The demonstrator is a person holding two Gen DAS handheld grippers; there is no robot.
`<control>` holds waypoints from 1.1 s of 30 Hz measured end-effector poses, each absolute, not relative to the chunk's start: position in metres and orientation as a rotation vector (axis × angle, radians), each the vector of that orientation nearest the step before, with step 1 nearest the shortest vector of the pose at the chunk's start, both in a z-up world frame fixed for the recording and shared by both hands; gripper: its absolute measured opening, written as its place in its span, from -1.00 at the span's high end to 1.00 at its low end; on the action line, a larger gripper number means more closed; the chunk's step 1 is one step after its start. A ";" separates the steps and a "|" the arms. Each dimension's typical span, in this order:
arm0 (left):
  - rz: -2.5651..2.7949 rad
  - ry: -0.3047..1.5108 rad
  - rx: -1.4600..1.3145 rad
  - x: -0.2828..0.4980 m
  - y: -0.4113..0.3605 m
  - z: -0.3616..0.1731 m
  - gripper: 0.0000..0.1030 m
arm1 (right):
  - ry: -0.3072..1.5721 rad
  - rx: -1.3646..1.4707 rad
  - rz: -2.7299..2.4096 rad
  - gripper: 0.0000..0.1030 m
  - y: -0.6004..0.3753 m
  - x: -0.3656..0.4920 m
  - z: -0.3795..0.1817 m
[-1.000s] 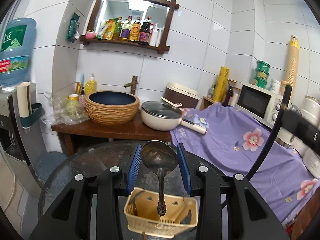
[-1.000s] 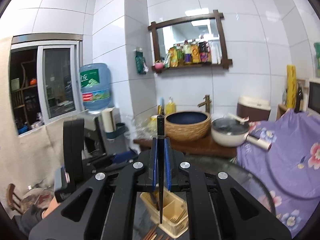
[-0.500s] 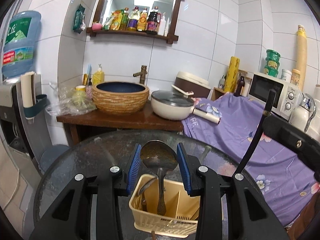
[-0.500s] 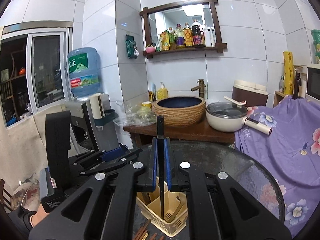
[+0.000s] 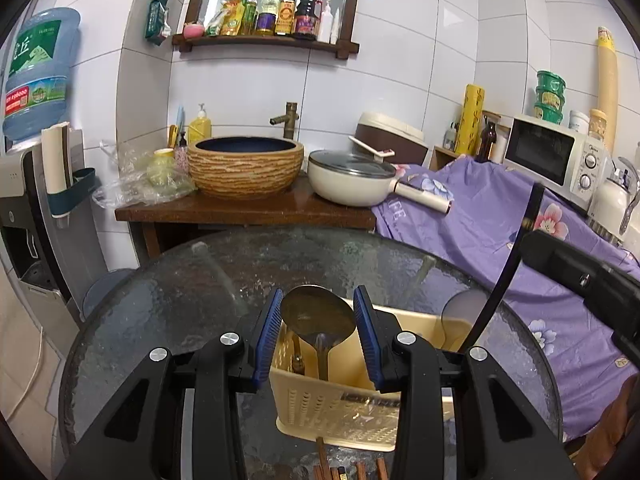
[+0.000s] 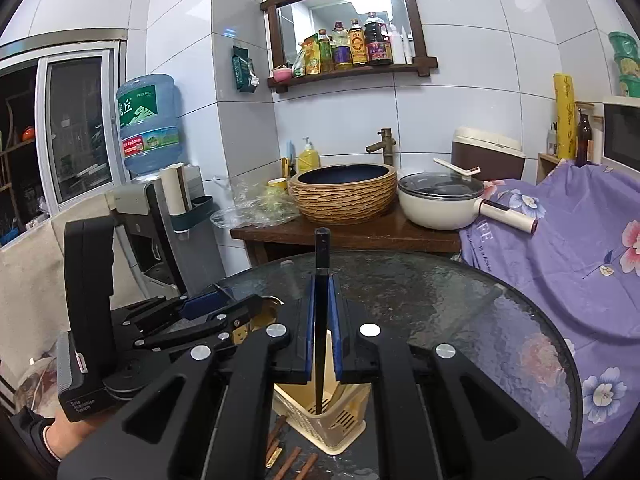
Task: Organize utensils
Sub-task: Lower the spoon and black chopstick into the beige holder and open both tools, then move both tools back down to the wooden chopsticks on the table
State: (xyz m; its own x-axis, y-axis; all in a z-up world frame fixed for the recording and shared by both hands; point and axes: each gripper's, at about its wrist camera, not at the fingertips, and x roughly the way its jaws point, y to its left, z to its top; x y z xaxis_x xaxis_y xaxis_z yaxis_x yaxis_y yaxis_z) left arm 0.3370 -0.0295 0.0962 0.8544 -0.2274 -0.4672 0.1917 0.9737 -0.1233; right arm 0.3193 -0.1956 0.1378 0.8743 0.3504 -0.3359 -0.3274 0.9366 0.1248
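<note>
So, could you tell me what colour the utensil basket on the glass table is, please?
Pale cream-yellow plastic basket, with small perforations in its walls; the left wrist view shows it best.

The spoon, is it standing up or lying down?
Standing up. The left gripper is shut on the spoon's bowl, and its handle hangs straight down into the yellow basket.

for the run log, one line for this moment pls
left gripper: holds spoon | right gripper: holds chopstick | both over basket
</note>
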 end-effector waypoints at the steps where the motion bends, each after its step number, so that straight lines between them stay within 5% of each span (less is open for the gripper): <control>1: -0.221 0.504 -0.072 0.338 -0.030 0.095 0.31 | 0.367 0.065 0.355 0.89 -0.195 0.320 0.137; 11: -0.216 0.519 -0.056 0.339 -0.031 0.088 0.28 | 0.362 0.062 0.335 0.82 -0.202 0.318 0.130; 13: -0.211 0.515 -0.059 0.338 -0.031 0.088 0.14 | 0.357 0.058 0.326 0.55 -0.204 0.316 0.129; 15: -0.206 0.510 -0.071 0.336 -0.028 0.088 0.04 | 0.343 0.073 0.313 -0.08 -0.209 0.311 0.127; 26: -0.196 0.502 -0.126 0.296 -0.004 0.083 -0.40 | 0.439 0.067 0.297 -0.29 -0.220 0.279 0.086; 33: -0.172 0.629 -0.069 0.267 0.003 0.041 -0.43 | 0.651 -0.040 0.340 -0.40 -0.193 0.260 0.015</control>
State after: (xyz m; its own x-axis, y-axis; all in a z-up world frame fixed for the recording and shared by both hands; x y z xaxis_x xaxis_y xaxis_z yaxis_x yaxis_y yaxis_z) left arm 0.2670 0.0026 0.0409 0.7949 -0.1805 -0.5792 0.1386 0.9835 -0.1161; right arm 0.2603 -0.1930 0.0149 0.7425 0.2972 -0.6003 -0.3224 0.9441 0.0687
